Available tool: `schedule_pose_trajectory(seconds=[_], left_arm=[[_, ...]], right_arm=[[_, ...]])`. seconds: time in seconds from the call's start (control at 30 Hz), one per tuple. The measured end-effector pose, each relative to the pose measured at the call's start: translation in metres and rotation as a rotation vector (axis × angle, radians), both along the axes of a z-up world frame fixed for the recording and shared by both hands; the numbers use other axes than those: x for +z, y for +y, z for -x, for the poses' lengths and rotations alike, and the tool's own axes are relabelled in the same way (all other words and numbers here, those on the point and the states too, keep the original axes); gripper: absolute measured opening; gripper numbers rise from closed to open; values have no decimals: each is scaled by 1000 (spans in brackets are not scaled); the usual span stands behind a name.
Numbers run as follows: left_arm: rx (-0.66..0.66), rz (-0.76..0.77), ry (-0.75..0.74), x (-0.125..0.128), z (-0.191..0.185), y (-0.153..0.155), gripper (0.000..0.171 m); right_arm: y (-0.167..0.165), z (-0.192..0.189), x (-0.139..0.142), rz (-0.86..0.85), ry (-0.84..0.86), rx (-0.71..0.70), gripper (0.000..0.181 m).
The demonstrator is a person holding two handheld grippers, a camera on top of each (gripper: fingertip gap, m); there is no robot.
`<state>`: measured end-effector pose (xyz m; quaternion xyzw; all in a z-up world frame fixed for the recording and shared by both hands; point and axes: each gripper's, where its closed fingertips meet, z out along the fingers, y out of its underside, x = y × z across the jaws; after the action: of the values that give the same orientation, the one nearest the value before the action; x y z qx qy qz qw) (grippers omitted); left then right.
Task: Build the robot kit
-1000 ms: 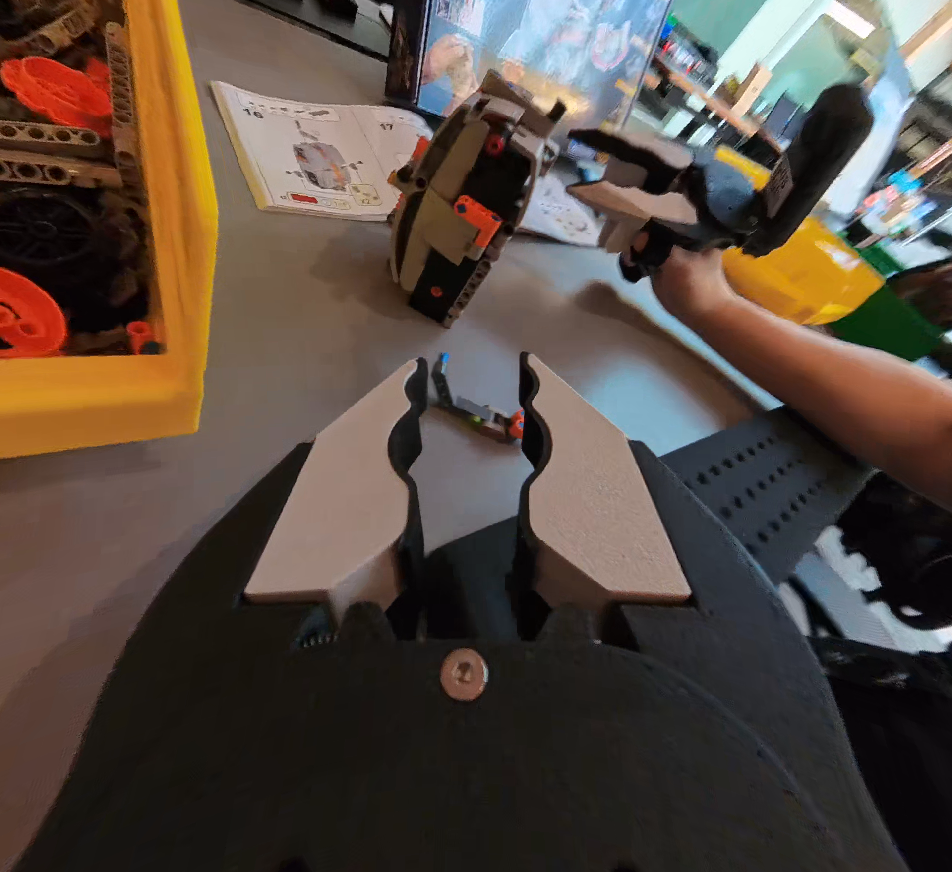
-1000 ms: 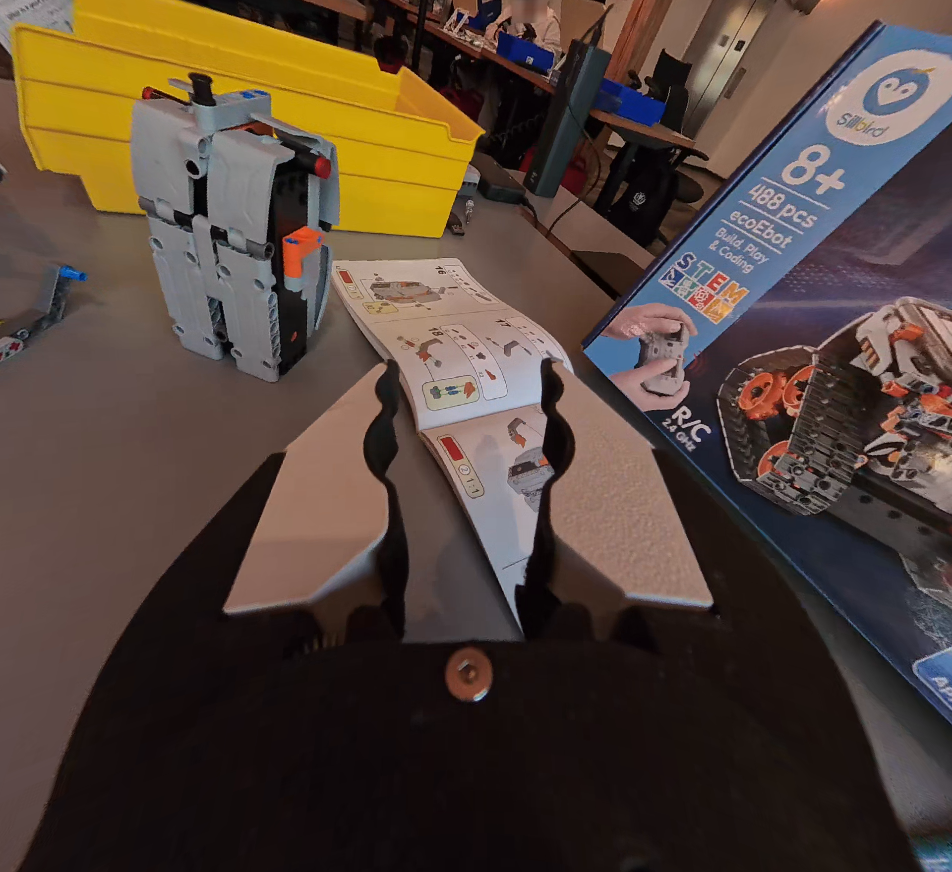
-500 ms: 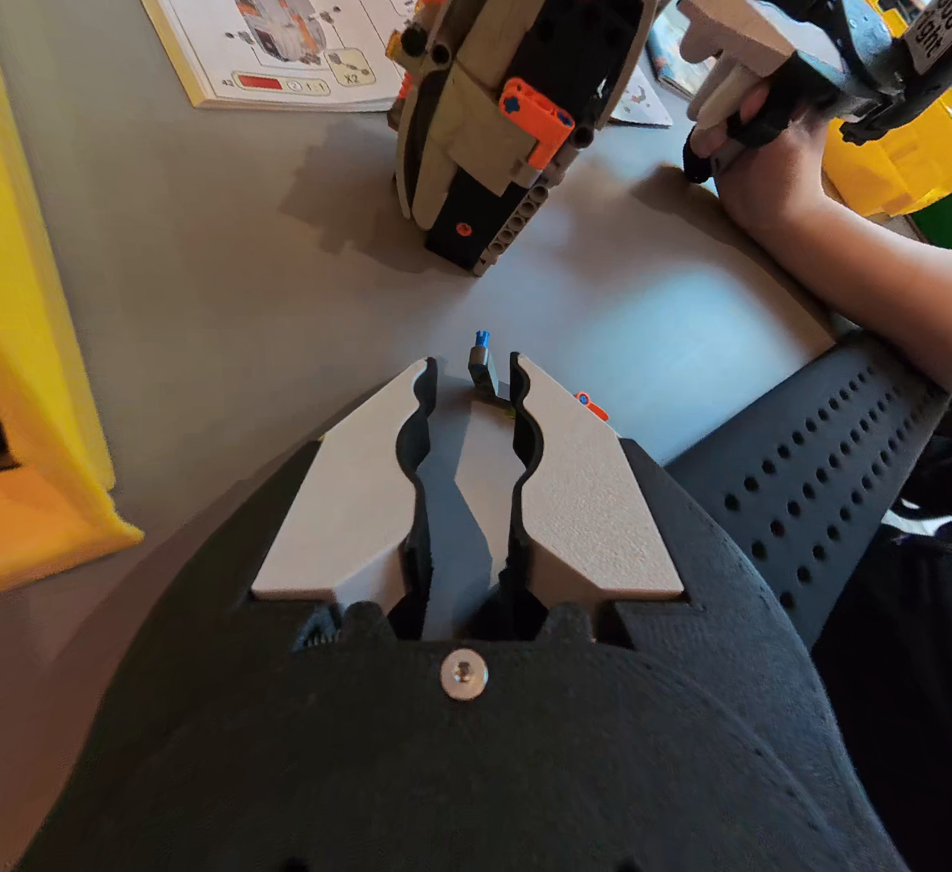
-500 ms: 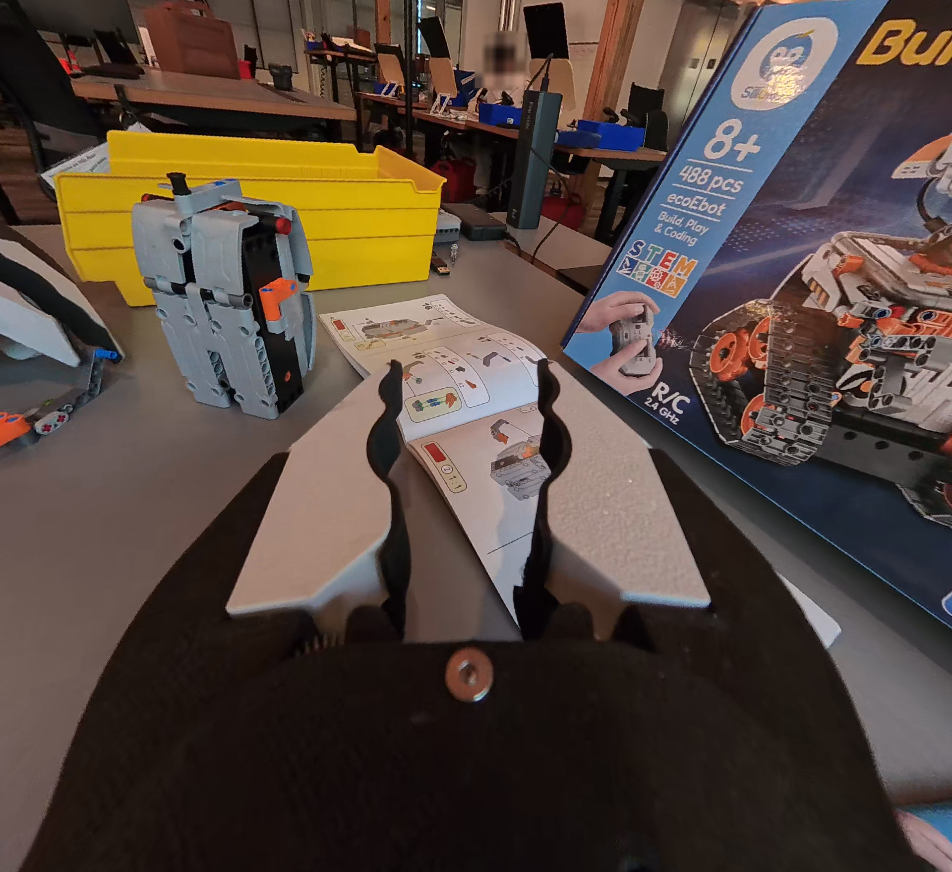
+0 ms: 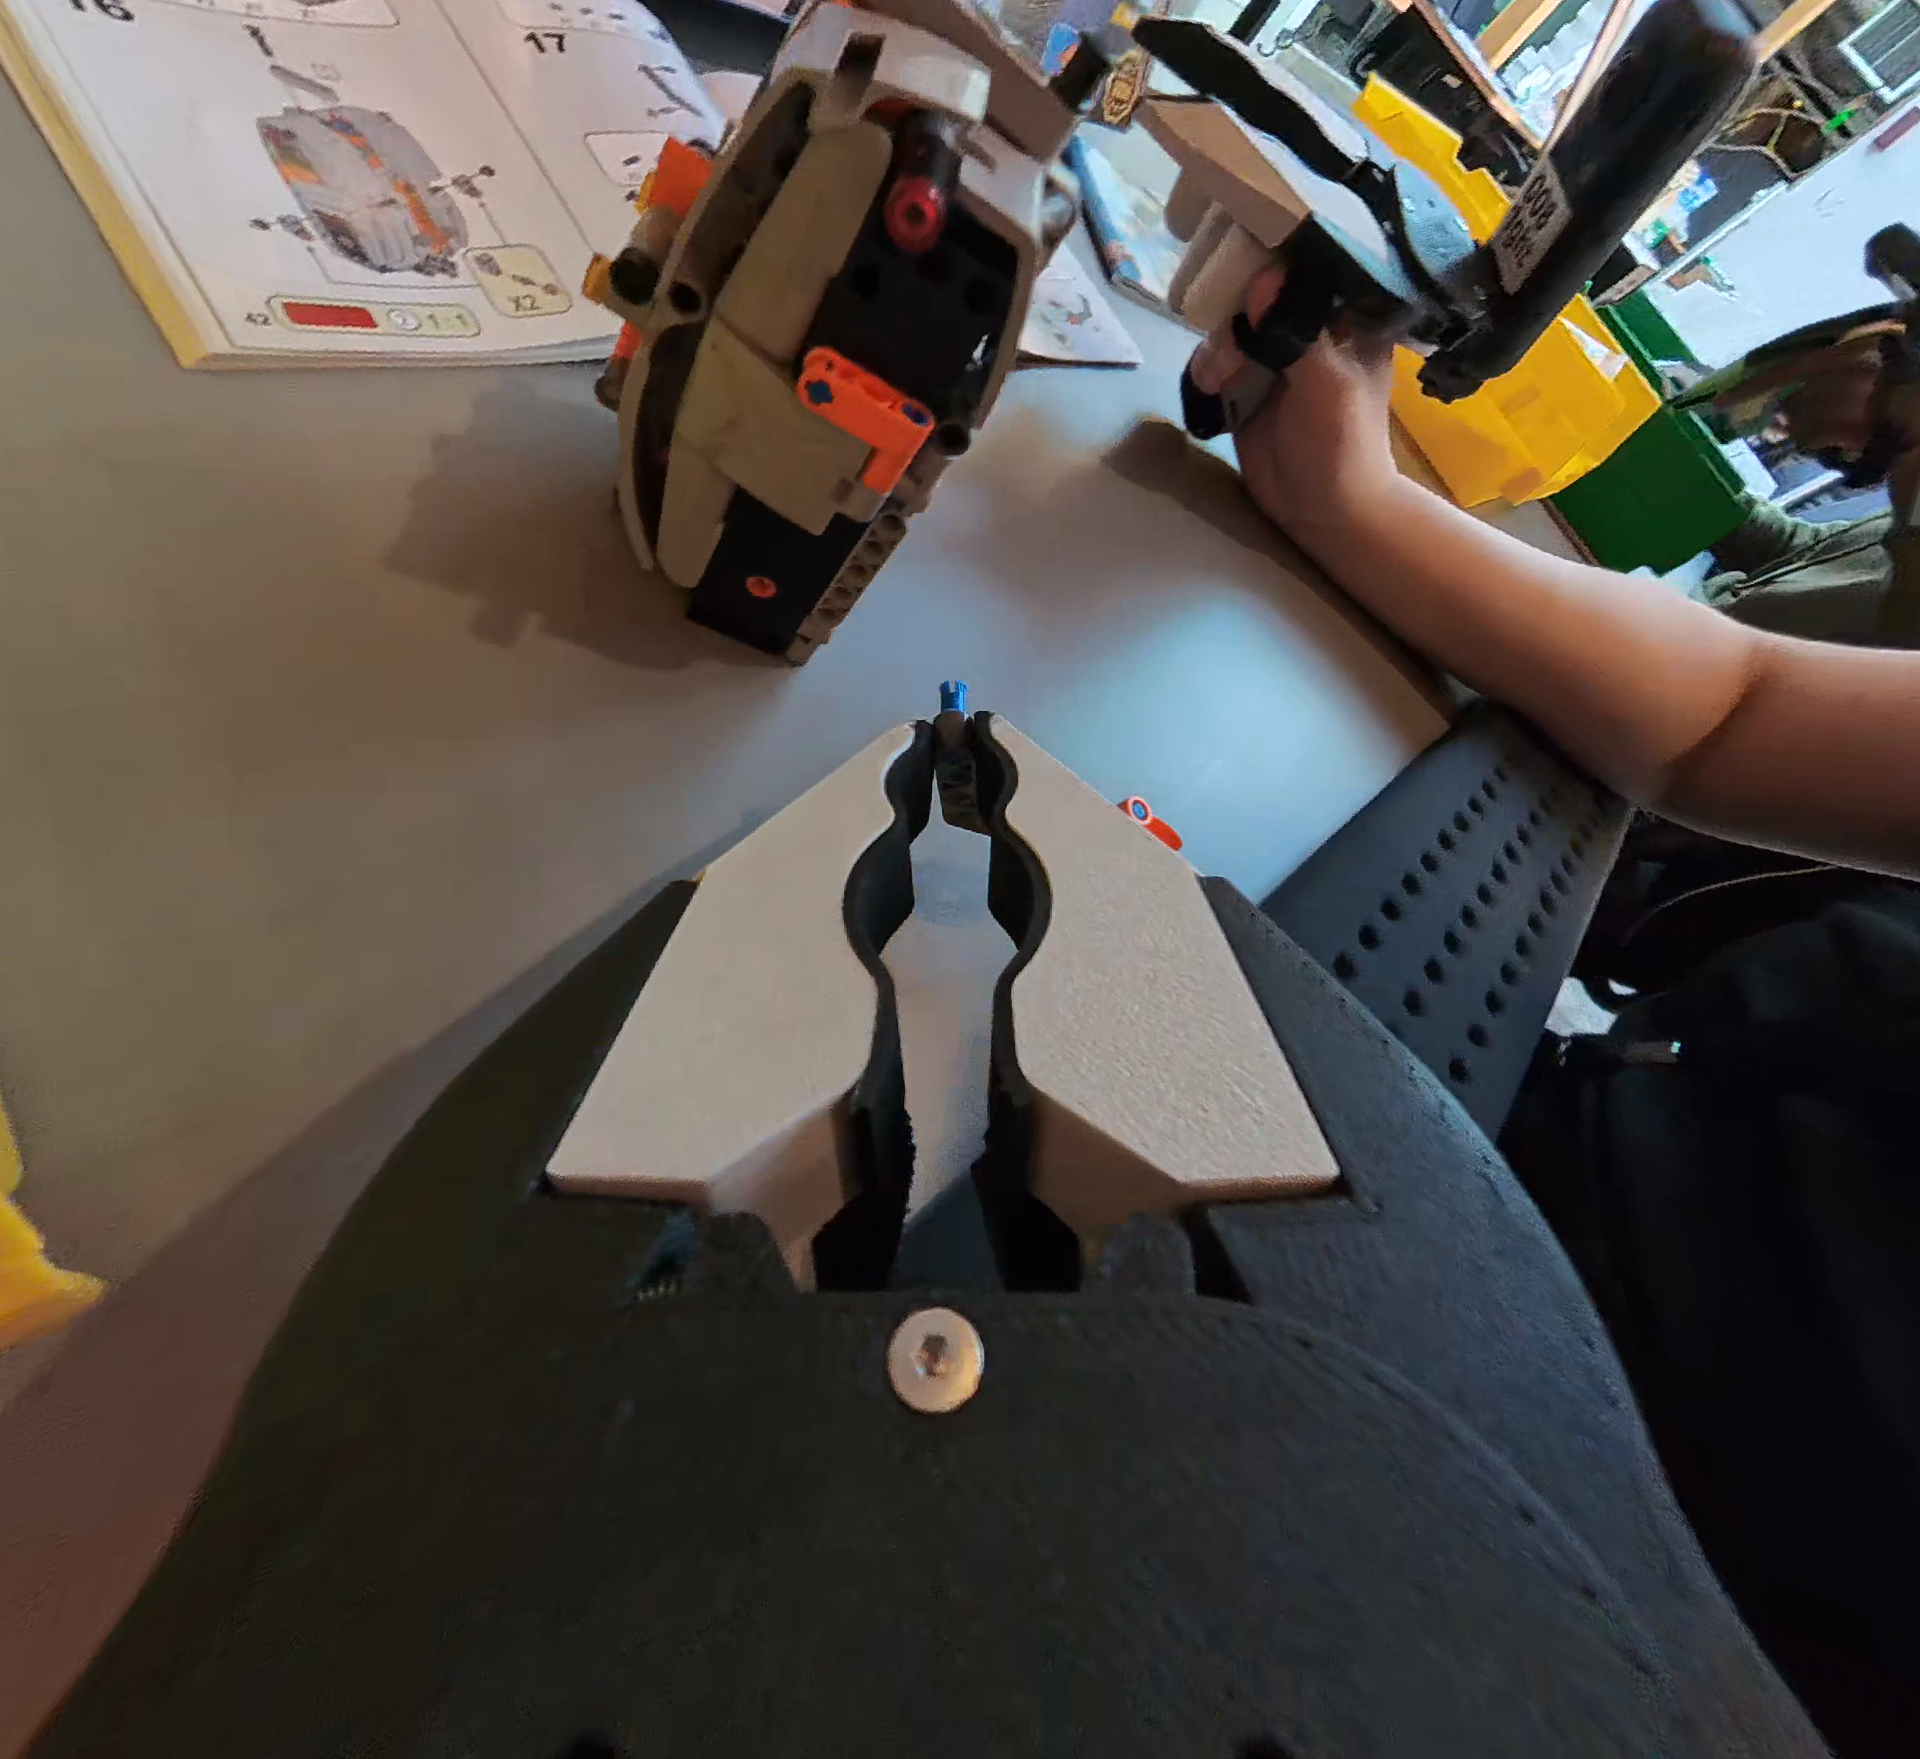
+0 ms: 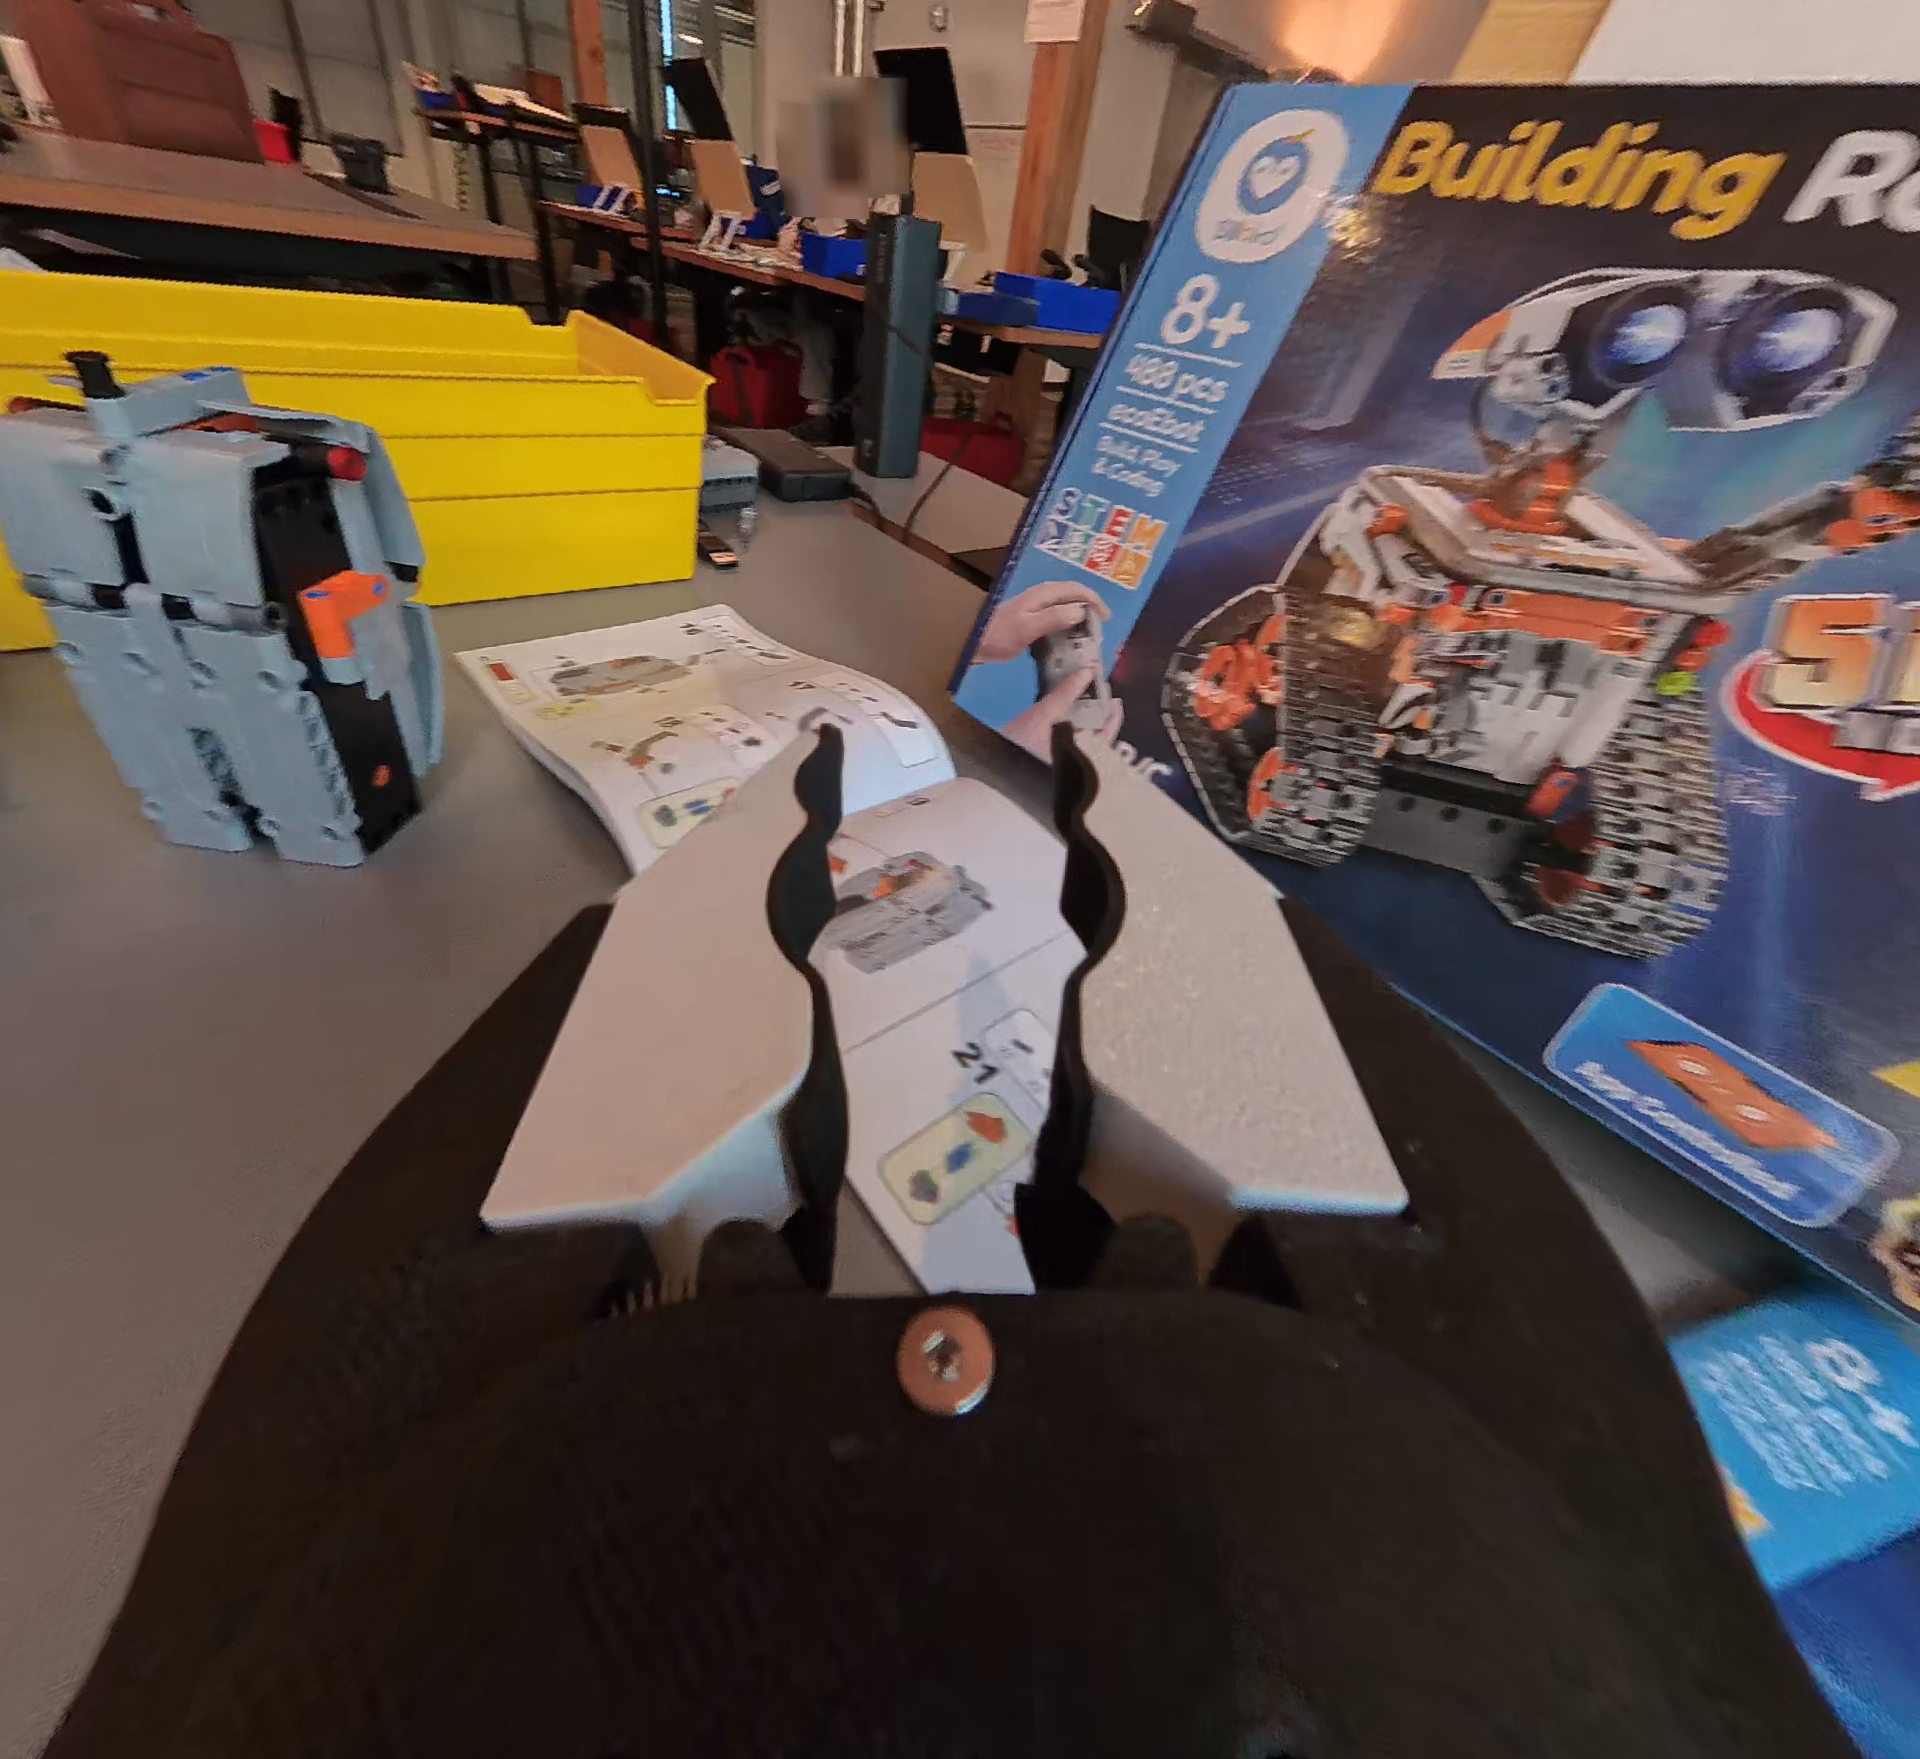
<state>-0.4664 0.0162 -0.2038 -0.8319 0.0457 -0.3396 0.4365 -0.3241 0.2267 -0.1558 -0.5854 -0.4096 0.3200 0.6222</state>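
Note:
My left gripper (image 5: 952, 735) is shut on a small dark brick piece (image 5: 954, 769) with a blue pin at its tip, low over the grey table (image 5: 260, 774). Its orange end (image 5: 1151, 821) shows past the right finger. A grey, black and orange brick model (image 5: 821, 359) stands upright just beyond, and shows at the left in the right wrist view (image 6: 223, 629). My right gripper (image 6: 940, 753) is open and empty over the open instruction booklet (image 6: 935, 961). It also shows in the left wrist view (image 5: 1351, 182), held by a hand right of the model.
A blue toy box (image 6: 1507, 566) stands upright at the right. A yellow bin (image 6: 499, 452) sits behind the model. The booklet (image 5: 312, 161) lies far left of the model. A black perforated chair (image 5: 1455, 909) is by the table's near edge. Yellow and green bins (image 5: 1538, 431) sit far right. The gap from one gripper's tips to the other's is roughly 25 centimetres.
My left gripper has closed from open onto the small brick piece. My right gripper has swung right toward the box and stayed open.

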Motion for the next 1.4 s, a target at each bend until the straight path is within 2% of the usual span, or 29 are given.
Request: schedule_pose_trajectory(seconds=[0.1,0.2,0.33,0.47,0.67,0.87,1.03,1.27,1.4], left_arm=[[-24,-13,-35,11,-4,0,5],[-25,-26,-45,20,-4,2,5],[-16,-30,-41,31,-2,4,5],[-4,-49,-66,49,-3,5,5],[27,-82,-10,72,2,11,5],[45,-118,51,109,9,25,5],[98,-60,188,108,20,28,5],[142,-7,207,78,31,3,5],[152,-22,156,73,38,-11,5]], right_arm=[[12,-16,0,-8,-13,-48,18],[25,-27,-4,29,-10,-93,9],[30,-30,-6,106,30,-86,5],[28,-29,-5,111,43,-65,4],[26,-24,-7,116,29,-37,4],[26,-21,-9,134,25,-19,5],[24,-21,-8,131,27,-7,5],[18,-15,-11,103,-15,19,5],[19,-14,-12,93,-27,11,5]])
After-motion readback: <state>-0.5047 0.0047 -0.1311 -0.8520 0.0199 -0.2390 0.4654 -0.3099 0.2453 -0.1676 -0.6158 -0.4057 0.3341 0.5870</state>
